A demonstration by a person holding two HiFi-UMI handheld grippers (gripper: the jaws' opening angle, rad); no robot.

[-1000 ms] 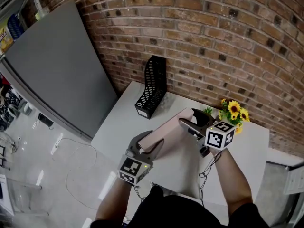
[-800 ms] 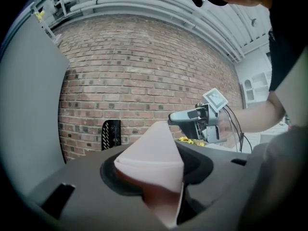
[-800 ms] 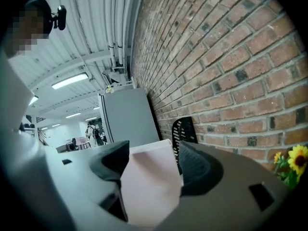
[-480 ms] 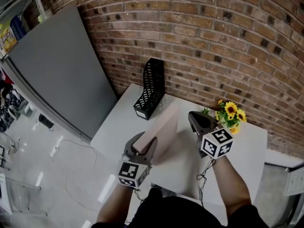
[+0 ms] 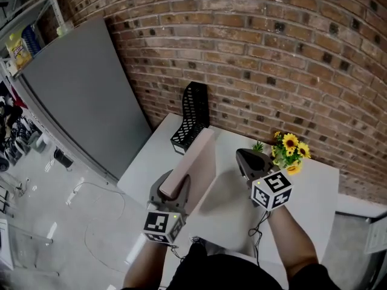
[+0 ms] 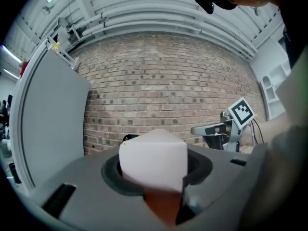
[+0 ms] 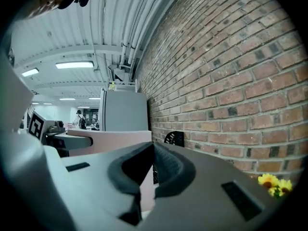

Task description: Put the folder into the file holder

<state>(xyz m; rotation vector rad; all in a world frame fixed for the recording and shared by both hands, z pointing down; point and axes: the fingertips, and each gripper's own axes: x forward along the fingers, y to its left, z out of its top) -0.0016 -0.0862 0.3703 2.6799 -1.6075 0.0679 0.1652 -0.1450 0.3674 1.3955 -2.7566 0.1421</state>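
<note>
A pink folder stands on its long edge above the white table, with its far end close to the black mesh file holder by the brick wall. My left gripper is shut on the folder's near end. Its jaws have just been closing further on it. My right gripper is shut and empty, a little to the folder's right and apart from it. In the right gripper view the folder lies to the left, and the file holder shows behind it.
A small bunch of yellow flowers stands at the back right of the table, close to my right gripper. A tall grey panel stands to the table's left. The brick wall runs right behind the file holder.
The right gripper has come off the folder's far edge and shut empty. The left gripper has lifted the folder and turned it from lying nearly flat to standing on edge, nearer the file holder.
</note>
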